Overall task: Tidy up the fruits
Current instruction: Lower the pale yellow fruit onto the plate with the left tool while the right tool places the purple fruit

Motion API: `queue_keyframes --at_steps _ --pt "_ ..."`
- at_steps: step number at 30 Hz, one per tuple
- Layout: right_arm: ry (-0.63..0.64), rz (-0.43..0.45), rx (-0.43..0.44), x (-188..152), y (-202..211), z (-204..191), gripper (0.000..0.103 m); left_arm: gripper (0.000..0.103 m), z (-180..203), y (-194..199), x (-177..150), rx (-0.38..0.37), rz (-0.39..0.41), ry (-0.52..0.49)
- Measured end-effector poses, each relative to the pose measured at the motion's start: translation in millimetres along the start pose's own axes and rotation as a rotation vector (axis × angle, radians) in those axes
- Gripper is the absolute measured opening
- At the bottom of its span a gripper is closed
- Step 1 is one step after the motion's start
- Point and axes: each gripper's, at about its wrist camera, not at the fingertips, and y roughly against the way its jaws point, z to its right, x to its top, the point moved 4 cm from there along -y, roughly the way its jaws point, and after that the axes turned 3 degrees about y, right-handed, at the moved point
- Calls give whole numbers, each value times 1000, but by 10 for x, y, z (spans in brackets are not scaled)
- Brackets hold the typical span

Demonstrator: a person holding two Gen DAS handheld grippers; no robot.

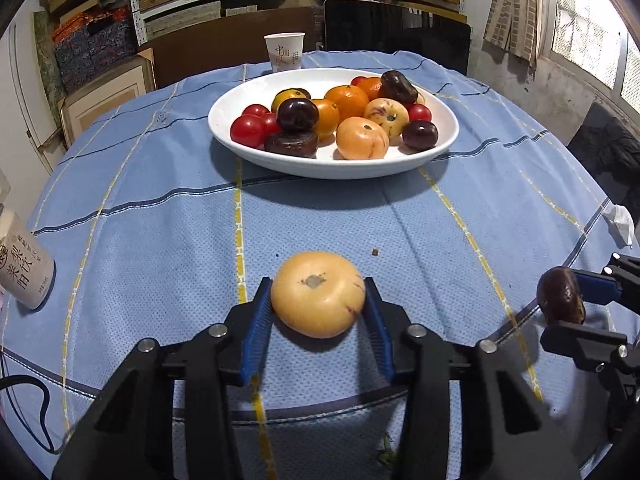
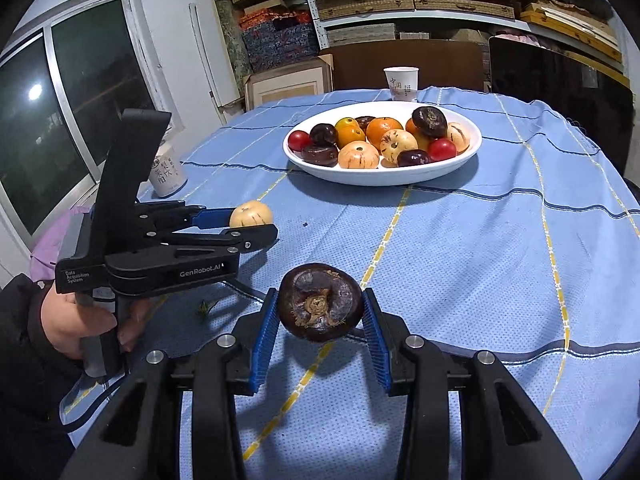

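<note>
The left gripper (image 1: pixel 318 308) has its ribbed blue pads pressed against both flanks of a pale yellow fruit (image 1: pixel 318 294), a squat, smooth-skinned round with a small grey dimple on top and a faint purple streak at its 4 o'clock edge. In the right wrist view the same fruit (image 2: pixel 251 214) shows at the tip of that gripper (image 2: pixel 256 224), just above the cloth; whether it touches the cloth cannot be told. A hand (image 2: pixel 76 322) in a dark sleeve grips the handle at 8 o'clock in that view.

The right gripper (image 2: pixel 320 312) pinches a dark purple fruit (image 2: pixel 320 302) between its own ribbed blue pads. This fruit is round and leathery, dull and mottled, with a dry brown fibrous calyx facing the camera. It hangs clear of the cloth, casting a shadow below it. From the left wrist it appears at 4 o'clock (image 1: pixel 560 295), glossy brown-purple, held by the black jaws.

The tablecloth (image 1: pixel 360 224) is a blue woven mesh fabric crossed by navy, white and yellow stripes. At 12 o'clock from both claws, well apart from them, sits a glossy white oval plate (image 1: pixel 280 160) of smooth ceramic look. It is heaped with shiny red tomatoes (image 1: pixel 248 130), matte orange tangerines (image 1: pixel 347 98), more dark purple rounds and pale yellow streaked ones. Behind the plate stands a paper cup (image 1: pixel 284 52) with red print. At 9 o'clock in the left wrist view stands a white printed can (image 1: pixel 26 276), near the table edge.
</note>
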Motion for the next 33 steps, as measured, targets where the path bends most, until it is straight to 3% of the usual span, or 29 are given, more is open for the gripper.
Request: queue_keyframes --at_steps 15,25,29,33 --pt "-9 -2 -5 -11 -4 18 42 44 7 12 0 3 2 0" --pt "-21 22 -12 4 55 41 42 43 -22 250 37 -17 83 18" --pt "-43 46 -25 96 117 106 42 43 -32 434 168 -33 120 27" --pt "33 73 -72 440 219 125 42 43 -27 521 480 -37 137 22"
